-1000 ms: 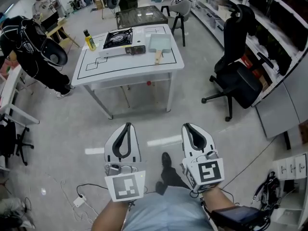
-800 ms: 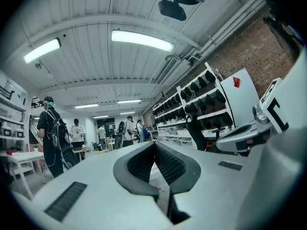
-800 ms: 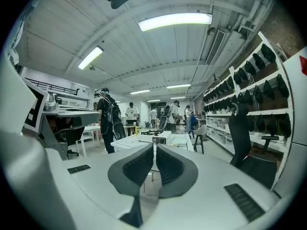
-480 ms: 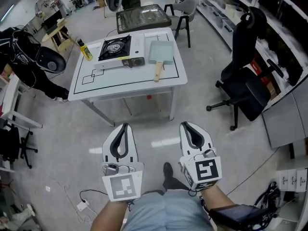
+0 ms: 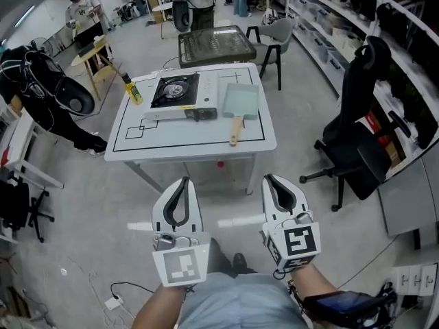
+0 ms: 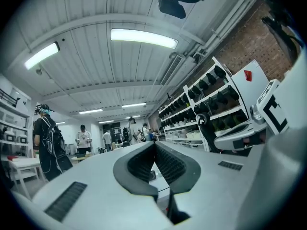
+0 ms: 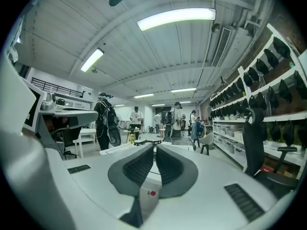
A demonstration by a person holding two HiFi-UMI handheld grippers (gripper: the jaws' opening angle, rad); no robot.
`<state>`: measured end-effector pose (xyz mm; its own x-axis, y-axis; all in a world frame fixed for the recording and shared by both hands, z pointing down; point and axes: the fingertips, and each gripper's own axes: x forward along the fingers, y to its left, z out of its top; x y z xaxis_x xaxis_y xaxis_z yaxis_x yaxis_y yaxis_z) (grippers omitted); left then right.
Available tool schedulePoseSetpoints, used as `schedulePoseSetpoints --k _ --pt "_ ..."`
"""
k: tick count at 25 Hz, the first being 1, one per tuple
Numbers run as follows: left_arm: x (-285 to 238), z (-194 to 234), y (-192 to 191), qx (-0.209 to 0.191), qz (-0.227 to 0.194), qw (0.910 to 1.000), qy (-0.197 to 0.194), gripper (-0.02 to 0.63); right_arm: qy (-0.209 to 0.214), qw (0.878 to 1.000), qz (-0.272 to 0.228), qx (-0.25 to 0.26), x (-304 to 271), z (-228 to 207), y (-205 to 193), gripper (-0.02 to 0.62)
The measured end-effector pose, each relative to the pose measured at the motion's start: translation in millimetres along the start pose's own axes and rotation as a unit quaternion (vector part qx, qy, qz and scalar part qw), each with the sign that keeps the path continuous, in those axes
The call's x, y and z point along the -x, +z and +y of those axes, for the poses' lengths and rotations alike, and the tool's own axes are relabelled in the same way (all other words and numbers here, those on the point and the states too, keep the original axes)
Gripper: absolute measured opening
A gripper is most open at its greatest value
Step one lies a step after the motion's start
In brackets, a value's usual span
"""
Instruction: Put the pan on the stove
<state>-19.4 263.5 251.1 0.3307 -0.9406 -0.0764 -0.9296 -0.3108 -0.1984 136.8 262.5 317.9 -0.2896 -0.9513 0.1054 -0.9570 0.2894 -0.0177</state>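
Observation:
A pale blue-green rectangular pan with a wooden handle lies on the right part of the white table. To its left on the same table stands a portable gas stove with a black burner. My two grippers are held low over the floor, well short of the table's near edge. The left gripper is shut and holds nothing; in its own view the jaws meet at the tip. My right gripper is likewise shut and empty, its ribbed pads together.
A yellow bottle stands at the table's left edge. A black office chair is to the right, before long shelves. A grey chair and a dark-topped table lie beyond. A person in black bends at left.
The table with stove and pan has drawn nearer and shifted right in the head view. Both grippers keep the same pose and stay shut.

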Motion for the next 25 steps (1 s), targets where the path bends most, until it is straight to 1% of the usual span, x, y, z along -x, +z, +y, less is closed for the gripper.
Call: schedulePoseSetpoints --k 4,8,11,17,20,25 --pt "-21 14 -14 0.004 0.012 0.9999 0.006 0.018 0.004 1.000 0.012 -0.004 -29 -2 -7 0.051" --pt "-54 32 -36 0.009 0.027 0.9996 0.002 0.018 0.002 1.000 0.025 -0.009 -69 -7 -17 0.051" --pt "-86 47 -55 0.026 0.036 0.9990 -0.001 0.018 0.001 0.999 0.042 -0.015 -105 -11 -30 0.051" --pt "-167 85 -95 0.032 0.050 0.9982 -0.012 0.018 -0.011 0.998 0.062 -0.027 -194 -25 -47 0.051" --pt "-211 104 -105 0.031 0.050 0.9981 -0.019 0.018 -0.021 0.997 0.064 -0.029 -236 -34 -46 0.051" --pt "-272 127 -103 0.033 0.037 0.9983 -0.031 0.018 -0.040 0.997 0.057 -0.029 -291 -53 -30 0.051"
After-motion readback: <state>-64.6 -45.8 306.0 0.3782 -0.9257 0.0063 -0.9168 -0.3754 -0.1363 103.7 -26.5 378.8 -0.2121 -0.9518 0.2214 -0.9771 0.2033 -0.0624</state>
